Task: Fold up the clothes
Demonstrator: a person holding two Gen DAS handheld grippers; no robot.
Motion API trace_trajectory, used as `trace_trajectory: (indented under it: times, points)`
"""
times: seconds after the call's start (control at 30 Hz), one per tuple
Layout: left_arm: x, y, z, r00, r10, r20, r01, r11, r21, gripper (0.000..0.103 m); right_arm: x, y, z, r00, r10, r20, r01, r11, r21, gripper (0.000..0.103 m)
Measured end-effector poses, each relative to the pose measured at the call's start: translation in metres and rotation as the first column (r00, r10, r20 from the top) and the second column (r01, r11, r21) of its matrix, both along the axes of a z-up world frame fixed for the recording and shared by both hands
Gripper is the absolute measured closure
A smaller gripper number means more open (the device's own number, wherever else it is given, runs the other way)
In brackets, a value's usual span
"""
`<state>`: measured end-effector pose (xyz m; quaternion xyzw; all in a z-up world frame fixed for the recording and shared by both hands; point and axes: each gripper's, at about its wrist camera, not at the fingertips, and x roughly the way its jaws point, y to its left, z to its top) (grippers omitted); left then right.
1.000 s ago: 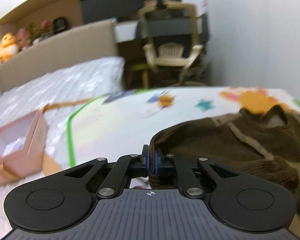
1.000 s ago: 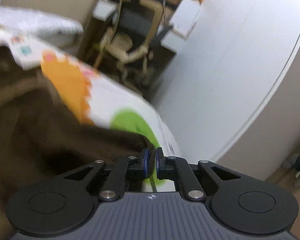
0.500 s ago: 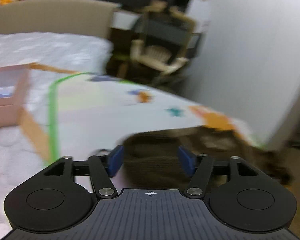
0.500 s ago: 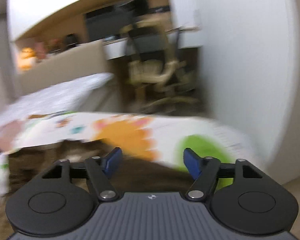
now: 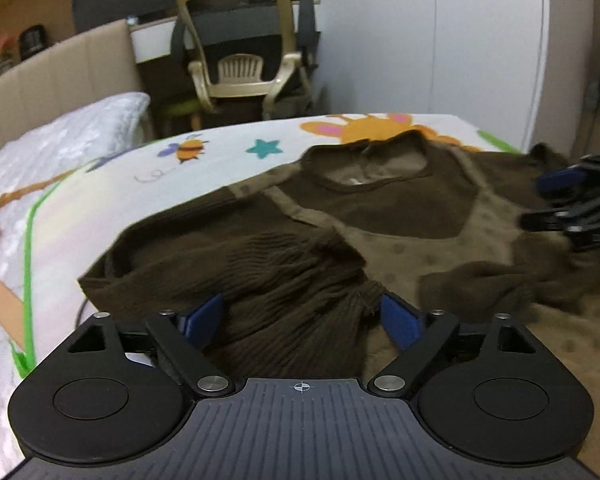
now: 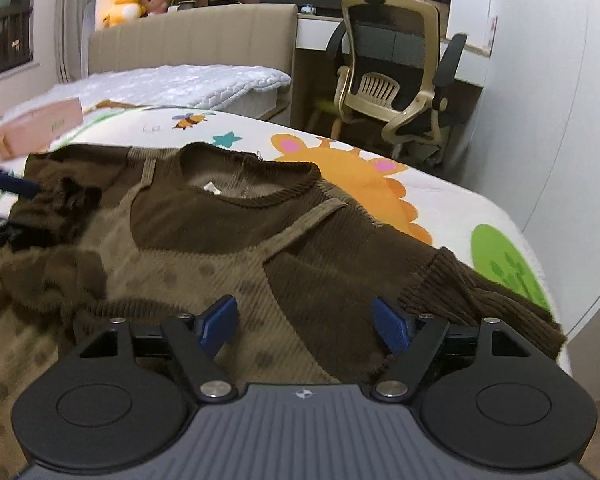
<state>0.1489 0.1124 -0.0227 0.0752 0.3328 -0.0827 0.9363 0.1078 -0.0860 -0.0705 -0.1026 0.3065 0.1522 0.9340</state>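
Bedroom, printed sheet point(image 6: 440, 196) on the bed, office chair point(image 6: 396, 80) upper right. Brown sweater point(image 6: 236, 220) lies flat mid-frame, neck toward the chair. Left gripper point(image 5: 300, 320) released, jaws wide, bunched sleeve point(image 5: 292, 280) loose between them. Right gripper point(image 6: 302, 322) opening over the sweater's body, pads not pressing anything.

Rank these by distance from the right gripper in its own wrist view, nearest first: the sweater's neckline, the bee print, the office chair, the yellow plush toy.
1. Neckline, just ahead, centre.
2. Bee print, beyond it, left.
3. Office chair, past the bed, right.
4. Yellow plush toy, headboard shelf, far left.
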Motion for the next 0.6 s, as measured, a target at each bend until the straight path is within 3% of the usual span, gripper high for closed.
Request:
trace_trajectory:
  times: [0.13, 0.23, 0.37, 0.47, 0.53, 0.6]
  points:
    - [-0.004, 0.011, 0.003, 1.0, 0.006, 0.027, -0.007, 0.999, 0.032, 0.058, -0.023, 0.0, 0.012, 0.994, 0.008, 0.108, 0.003, 0.995, -0.1, 0.025]
    - [-0.005, 0.019, 0.006, 0.999, 0.018, 0.037, -0.019, 1.0, 0.024, 0.068, -0.035, -0.003, 0.015, 0.986, 0.013, 0.163, 0.02, 0.979, -0.204, 0.019]
    - [-0.007, 0.032, 0.012, 0.998, 0.045, 0.054, -0.045, 0.999, 0.007, 0.073, -0.039, -0.017, 0.011, 0.985, -0.037, 0.168, 0.08, 0.963, -0.259, 0.018]
    - [-0.01, 0.06, 0.024, 0.986, 0.139, 0.093, -0.14, 0.99, 0.004, 0.074, -0.039, -0.034, 0.009, 0.981, -0.097, 0.17, 0.139, 0.957, -0.254, 0.016]
    - [-0.012, 0.091, 0.028, 0.965, 0.241, 0.105, -0.242, 0.97, -0.011, 0.076, -0.04, -0.047, 0.01, 0.973, -0.14, 0.184, 0.181, 0.957, -0.228, 0.014]
    - [-0.012, 0.125, 0.029, 0.928, 0.357, 0.111, -0.356, 0.934, -0.024, 0.076, -0.037, -0.063, 0.012, 0.959, -0.213, 0.189, 0.249, 0.949, -0.196, 0.014]
